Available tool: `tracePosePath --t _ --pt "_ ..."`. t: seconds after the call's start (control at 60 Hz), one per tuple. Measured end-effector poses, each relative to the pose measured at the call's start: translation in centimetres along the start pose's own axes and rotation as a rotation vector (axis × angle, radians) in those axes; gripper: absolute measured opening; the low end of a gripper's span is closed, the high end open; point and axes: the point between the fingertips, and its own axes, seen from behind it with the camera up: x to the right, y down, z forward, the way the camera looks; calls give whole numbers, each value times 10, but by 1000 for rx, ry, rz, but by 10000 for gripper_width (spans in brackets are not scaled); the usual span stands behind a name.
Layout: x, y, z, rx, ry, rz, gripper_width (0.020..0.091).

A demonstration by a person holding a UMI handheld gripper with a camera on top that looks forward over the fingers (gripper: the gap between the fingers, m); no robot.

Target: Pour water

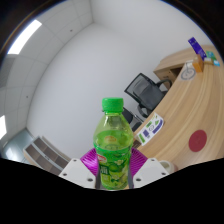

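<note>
The green bottle [113, 142] hides the jaws' pads; its base is cut off.

Black office chair [148, 92] beside curved wooden desk [190, 112]; red disc [198, 141] on desk.

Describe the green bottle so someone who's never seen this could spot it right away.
Start at the curved wooden desk, then come back to the gripper. Upright between its pink-padded fingers, which press its sides, is the bottle: clear green plastic, green cap, green label, nearer than anything on the desk.

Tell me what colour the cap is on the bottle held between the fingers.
Green, matching the bottle; its cap shows clearly in the gripper view.
</note>
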Motion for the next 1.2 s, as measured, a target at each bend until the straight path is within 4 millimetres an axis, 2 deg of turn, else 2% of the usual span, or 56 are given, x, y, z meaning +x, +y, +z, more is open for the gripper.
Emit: tracePosePath --t 0.05,0.117,0.15,0.183,0.267,0.317,0.333,0.433,0.55,0.633,0.733,0.817,0.833,0.983,1.2 --pt "5 -23 -3 23 34 -150 375" --pt "22 -50 -8 58 101 -353 374" --pt "36 -56 -12 78 123 -448 374" --pt "45 -72 -13 83 154 -523 376" --pt "74 -89 -14 100 216 -670 372" --pt "95 -93 -12 94 244 -711 373" --pt "105 -89 -13 102 246 -724 373" --pt "146 -93 -1 67 292 -763 372" --pt "193 -82 6 39 325 -785 372" --pt "218 -77 11 22 335 -790 372" --pt "235 -67 18 22 316 -781 372" --pt "252 -48 18 -22 303 -788 389" --pt "246 -51 20 11 283 -798 394" --pt "246 -48 12 34 254 -781 466" --pt "249 -49 16 7 272 -751 552"
